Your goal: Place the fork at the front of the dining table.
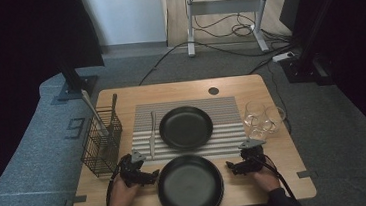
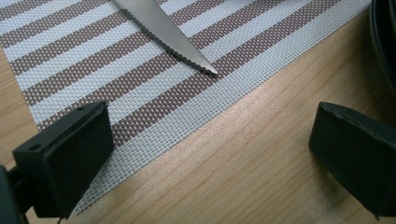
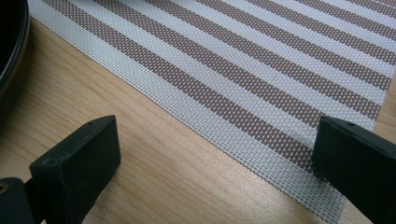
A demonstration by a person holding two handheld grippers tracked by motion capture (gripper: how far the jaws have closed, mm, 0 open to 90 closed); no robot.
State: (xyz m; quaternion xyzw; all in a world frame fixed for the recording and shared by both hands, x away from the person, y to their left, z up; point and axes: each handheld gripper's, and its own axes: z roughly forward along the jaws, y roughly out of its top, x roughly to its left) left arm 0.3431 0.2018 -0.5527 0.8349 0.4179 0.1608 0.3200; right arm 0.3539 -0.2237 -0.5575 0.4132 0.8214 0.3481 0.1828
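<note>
At the table's near edge, your left gripper and right gripper flank the near black plate, both with jaws spread wide and empty over bare wood. Your left gripper view picks out the knife's serrated tip on the striped placemat. Beyond, the high view adds a 2nd plate, wire basket and 2 glasses.

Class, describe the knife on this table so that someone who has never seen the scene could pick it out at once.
Find the striped placemat in the middle of the wooden table. The knife lies on its left part, beside the farther black plate. It is the one slim silver thing lying flat there, with a saw-toothed blade.
</note>
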